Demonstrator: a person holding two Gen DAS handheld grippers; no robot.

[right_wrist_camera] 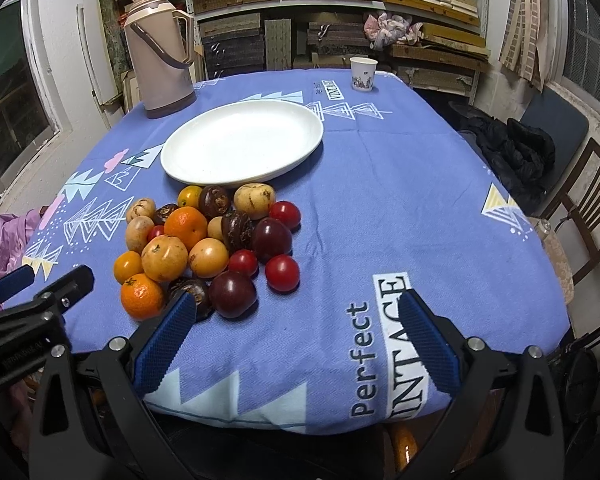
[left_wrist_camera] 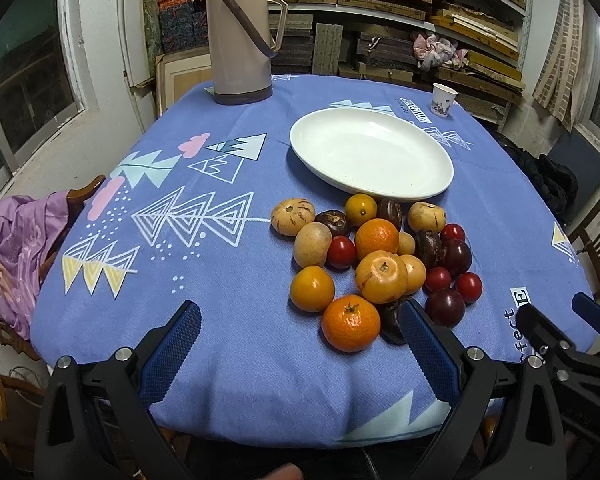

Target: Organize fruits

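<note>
Both jaws stand wide apart and hold nothing: the left hand-held gripper [left_wrist_camera: 300, 344] hovers over the near edge of the desk [right_wrist_camera: 380, 208], and the right hand-held gripper [right_wrist_camera: 296, 340] hangs beside it above cloth printed "Perfect VINTAGE" [right_wrist_camera: 380, 344]. The fruits [right_wrist_camera: 208, 248], among them oranges, red tomatoes and dark plums, sit heaped together on the blue cloth, just in front of the white plate [right_wrist_camera: 242, 142]. At the far edge stand a beige thermos [right_wrist_camera: 160, 56] and a paper cup [right_wrist_camera: 363, 74].
</note>
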